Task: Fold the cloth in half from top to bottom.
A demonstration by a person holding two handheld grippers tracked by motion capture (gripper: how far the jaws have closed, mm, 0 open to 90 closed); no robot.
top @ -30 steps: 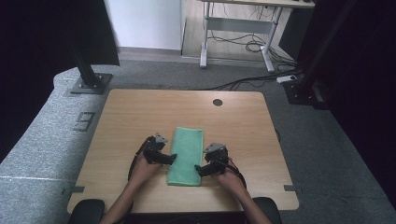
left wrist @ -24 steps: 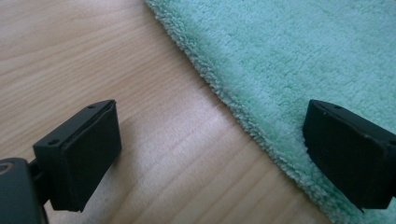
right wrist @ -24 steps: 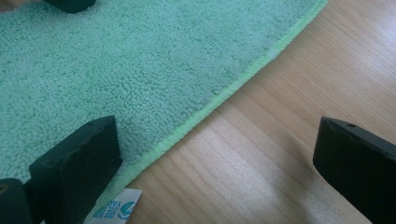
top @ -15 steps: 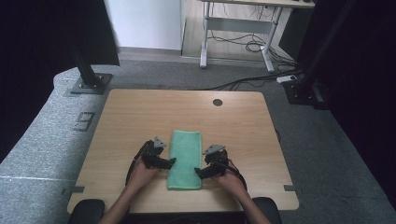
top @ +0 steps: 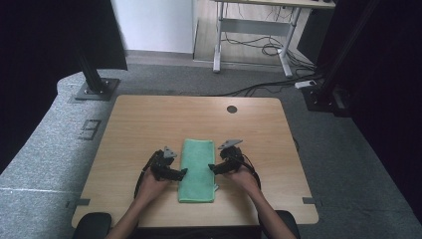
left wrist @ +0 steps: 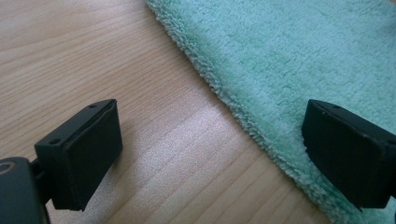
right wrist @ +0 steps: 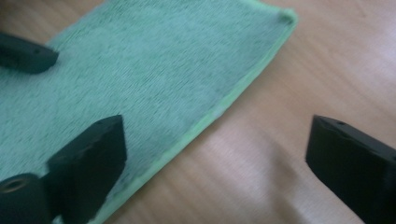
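Note:
A folded green towel lies flat near the front of the wooden table, long side running away from me. My left gripper rests at the towel's left edge, open, one jaw over bare wood and the other over the fluffy towel. On the opposite side my right gripper is open too, straddling the stitched right edge of the towel. The left gripper's far jaw tip peeks in at the upper left of the right gripper view. Nothing is held.
A round cable hole sits near the table's back edge. Black stand bases flank the table on the grey carpet. A desk frame with cables stands behind.
Both grippers have slid slightly toward me along the towel's long edges, staying open.

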